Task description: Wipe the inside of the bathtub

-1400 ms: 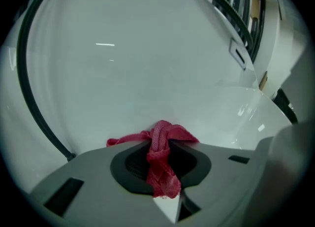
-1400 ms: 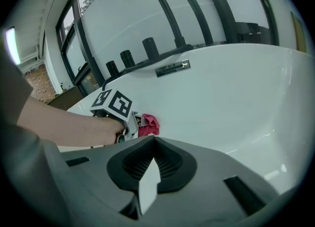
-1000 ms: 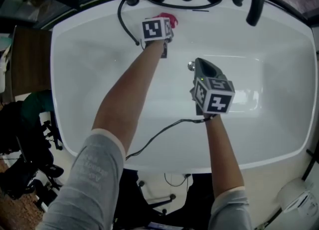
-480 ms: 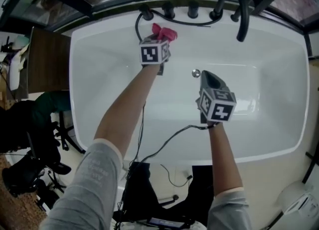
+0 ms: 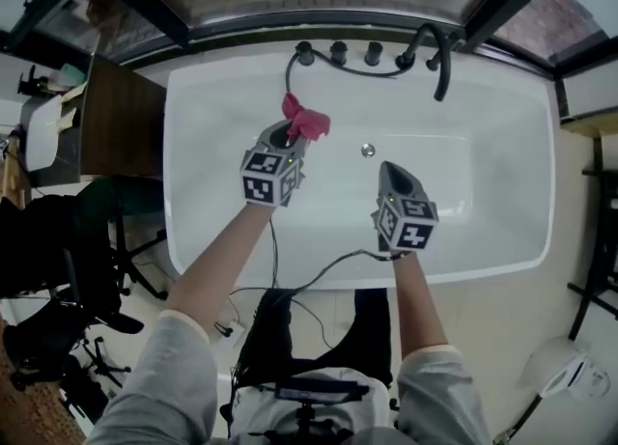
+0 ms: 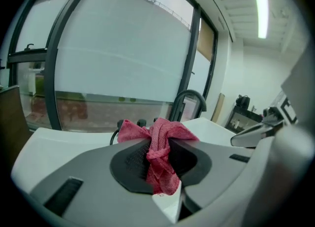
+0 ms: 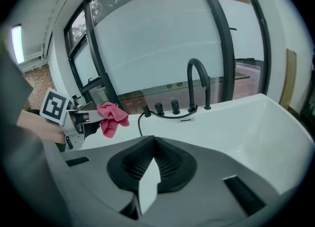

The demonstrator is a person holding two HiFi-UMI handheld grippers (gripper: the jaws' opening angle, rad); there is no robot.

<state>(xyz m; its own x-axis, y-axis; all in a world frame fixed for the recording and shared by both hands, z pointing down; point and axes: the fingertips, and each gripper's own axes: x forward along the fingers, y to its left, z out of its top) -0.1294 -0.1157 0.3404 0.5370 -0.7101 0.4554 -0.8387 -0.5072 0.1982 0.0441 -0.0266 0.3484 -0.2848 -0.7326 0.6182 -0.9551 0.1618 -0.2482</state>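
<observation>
The white bathtub fills the middle of the head view, with a round drain in its floor. My left gripper hangs over the tub's left half, shut on a crumpled pink-red cloth. In the left gripper view the cloth bunches between the dark pads and sticks out above them. My right gripper hovers over the tub's near middle, its jaws shut with nothing between them. In the right gripper view my right gripper points at the far wall, with the cloth to the left.
A black arched faucet, round taps and a looping black hose line the far rim. A dark wooden cabinet stands left of the tub. Black chairs crowd the floor at left. A cable trails over the near rim.
Both grippers have drawn back from the far wall toward the near rim. The left one has carried the cloth away from the taps. The head view has pulled up and back.
</observation>
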